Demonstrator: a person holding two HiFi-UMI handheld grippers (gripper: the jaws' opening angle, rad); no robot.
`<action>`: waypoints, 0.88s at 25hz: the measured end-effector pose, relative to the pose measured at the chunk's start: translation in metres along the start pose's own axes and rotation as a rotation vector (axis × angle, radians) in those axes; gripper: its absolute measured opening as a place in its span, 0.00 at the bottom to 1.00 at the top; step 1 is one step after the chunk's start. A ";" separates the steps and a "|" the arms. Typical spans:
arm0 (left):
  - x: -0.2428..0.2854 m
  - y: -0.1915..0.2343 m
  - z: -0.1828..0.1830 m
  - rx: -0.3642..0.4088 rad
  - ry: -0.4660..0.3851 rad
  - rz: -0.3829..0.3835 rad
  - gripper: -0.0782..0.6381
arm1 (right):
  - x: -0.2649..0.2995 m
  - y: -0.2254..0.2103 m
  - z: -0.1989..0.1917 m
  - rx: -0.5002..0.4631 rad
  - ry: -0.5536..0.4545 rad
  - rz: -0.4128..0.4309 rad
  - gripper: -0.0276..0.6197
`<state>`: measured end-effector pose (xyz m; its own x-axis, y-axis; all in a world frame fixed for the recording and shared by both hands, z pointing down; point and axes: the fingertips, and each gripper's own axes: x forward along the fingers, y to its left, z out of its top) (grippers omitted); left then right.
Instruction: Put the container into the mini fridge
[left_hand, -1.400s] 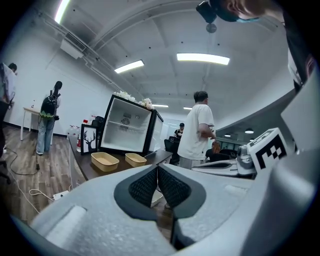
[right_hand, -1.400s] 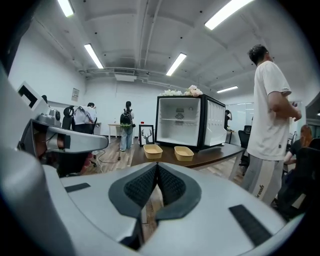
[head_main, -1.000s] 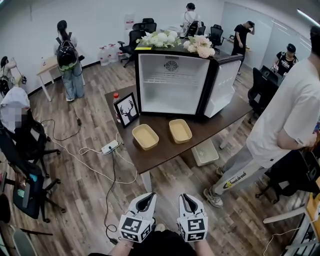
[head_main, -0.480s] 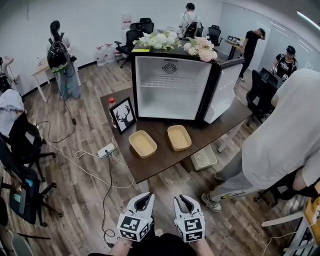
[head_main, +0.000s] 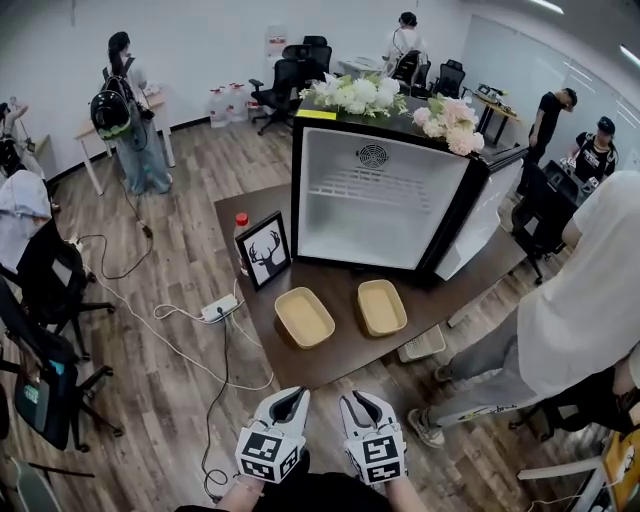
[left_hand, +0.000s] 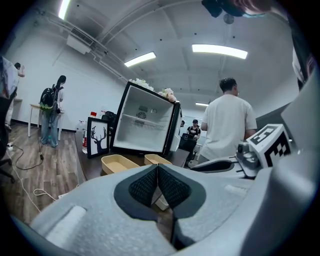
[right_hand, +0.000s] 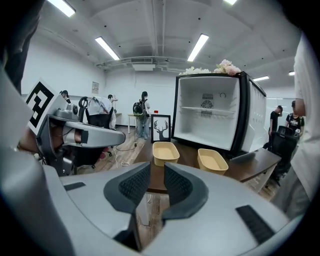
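Note:
Two tan containers stand empty side by side on the dark table (head_main: 330, 355), one at the left (head_main: 304, 317) and one at the right (head_main: 382, 307). Behind them the mini fridge (head_main: 385, 200) is empty, its door swung open to the right. Both grippers hang low, well short of the table. My left gripper (head_main: 285, 402) is shut, pads together, nothing in it (left_hand: 157, 172). My right gripper (head_main: 360, 405) is opening, with a narrow empty gap between its pads (right_hand: 156, 175). Its view shows both containers (right_hand: 165, 151) (right_hand: 212, 160) ahead.
A framed deer picture (head_main: 263, 249) and a red-capped bottle (head_main: 240, 222) stand at the table's left end. Flowers (head_main: 360, 95) top the fridge. A person in white (head_main: 580, 300) stands by the right end. A power strip (head_main: 218, 310) with cables lies on the floor at the left.
The table and fridge have shifted right and a little nearer in the head view. The person in white has moved closer to the table's right end. Both grippers stay low.

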<state>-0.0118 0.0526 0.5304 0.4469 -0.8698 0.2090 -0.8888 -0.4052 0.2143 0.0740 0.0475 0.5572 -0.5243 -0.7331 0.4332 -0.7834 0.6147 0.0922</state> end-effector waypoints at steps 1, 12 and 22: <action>0.005 0.008 0.003 0.001 -0.002 0.002 0.12 | 0.011 0.000 0.003 -0.021 0.012 0.009 0.18; 0.056 0.104 0.027 -0.001 0.022 0.029 0.12 | 0.117 0.009 0.034 -0.115 0.092 0.068 0.19; 0.071 0.144 0.031 -0.017 0.055 0.051 0.12 | 0.167 0.020 0.031 -0.054 0.164 0.163 0.21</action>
<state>-0.1110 -0.0761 0.5468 0.4060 -0.8725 0.2718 -0.9091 -0.3552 0.2176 -0.0396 -0.0719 0.6037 -0.5774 -0.5688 0.5857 -0.6718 0.7387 0.0550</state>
